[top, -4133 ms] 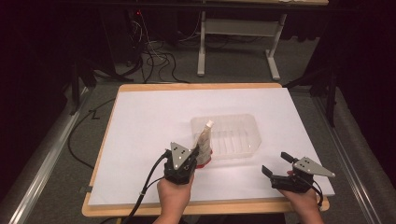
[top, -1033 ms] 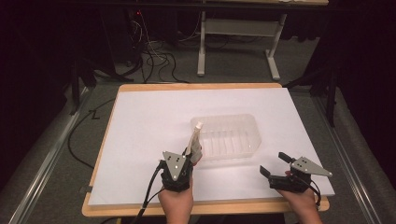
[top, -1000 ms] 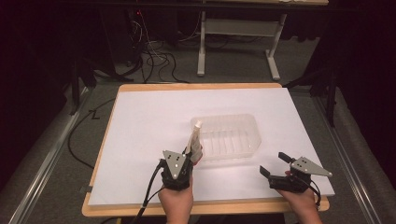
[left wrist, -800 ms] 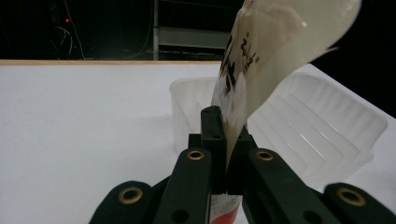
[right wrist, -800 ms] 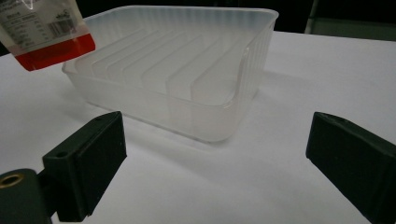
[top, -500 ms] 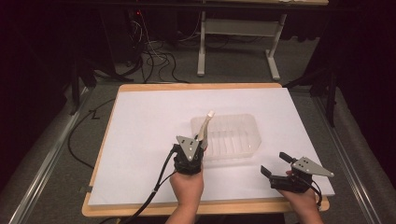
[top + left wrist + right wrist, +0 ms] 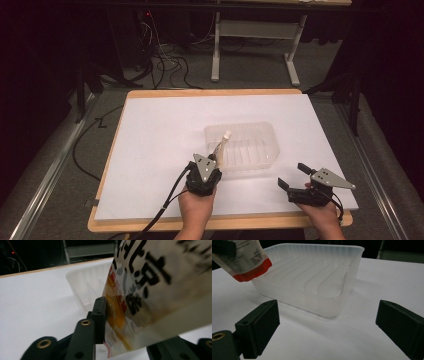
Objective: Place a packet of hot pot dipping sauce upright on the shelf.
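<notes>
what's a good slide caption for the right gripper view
Open right gripper faces a clear ribbed tray; a printed sachet tilts over its corner.

Left gripper [image 7: 212,159] sits near the front edge, left of centre, pointing far and slightly right; jaws have just been opening, a packet between them, left pad touching it. Right gripper [image 7: 291,176] rests low at front right, jaws wide apart and empty, aimed left.
</notes>
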`<control>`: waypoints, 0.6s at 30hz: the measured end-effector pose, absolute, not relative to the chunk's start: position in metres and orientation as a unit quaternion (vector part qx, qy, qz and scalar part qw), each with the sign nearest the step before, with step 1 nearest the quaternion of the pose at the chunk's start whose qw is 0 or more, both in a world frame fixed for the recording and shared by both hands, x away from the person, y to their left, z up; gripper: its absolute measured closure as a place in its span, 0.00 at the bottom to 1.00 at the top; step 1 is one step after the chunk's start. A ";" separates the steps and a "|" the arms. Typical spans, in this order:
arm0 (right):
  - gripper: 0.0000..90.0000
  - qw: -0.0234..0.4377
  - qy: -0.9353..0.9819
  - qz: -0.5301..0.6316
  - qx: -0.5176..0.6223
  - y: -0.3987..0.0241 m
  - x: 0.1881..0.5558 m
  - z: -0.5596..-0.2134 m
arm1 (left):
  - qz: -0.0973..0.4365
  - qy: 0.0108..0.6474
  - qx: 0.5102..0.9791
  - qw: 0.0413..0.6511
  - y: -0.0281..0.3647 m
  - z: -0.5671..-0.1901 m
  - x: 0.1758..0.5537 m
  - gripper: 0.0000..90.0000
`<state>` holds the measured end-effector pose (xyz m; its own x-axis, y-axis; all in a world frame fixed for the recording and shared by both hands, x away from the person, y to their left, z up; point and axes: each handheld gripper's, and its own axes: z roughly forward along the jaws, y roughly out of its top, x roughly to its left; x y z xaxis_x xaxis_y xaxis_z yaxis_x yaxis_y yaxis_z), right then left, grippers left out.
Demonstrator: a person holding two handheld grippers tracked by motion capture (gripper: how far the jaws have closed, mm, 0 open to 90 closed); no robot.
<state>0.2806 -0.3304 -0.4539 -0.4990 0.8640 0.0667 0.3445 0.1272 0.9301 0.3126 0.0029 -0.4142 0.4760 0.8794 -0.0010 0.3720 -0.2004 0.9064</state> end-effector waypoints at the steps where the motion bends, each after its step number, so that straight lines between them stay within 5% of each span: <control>1: 0.06 0.259 0.705 0.502 0.428 -0.330 0.280 -0.454 | 0.276 0.429 0.729 0.456 0.003 -0.416 0.313 0.73; 6: 0.06 0.256 0.702 0.502 0.436 -0.333 0.281 -0.455 | 0.252 0.414 0.752 0.446 0.004 -0.429 0.318 0.67; 18: 0.06 0.257 0.702 0.502 0.434 -0.333 0.281 -0.455 | 0.228 0.414 0.757 0.451 0.007 -0.436 0.328 0.70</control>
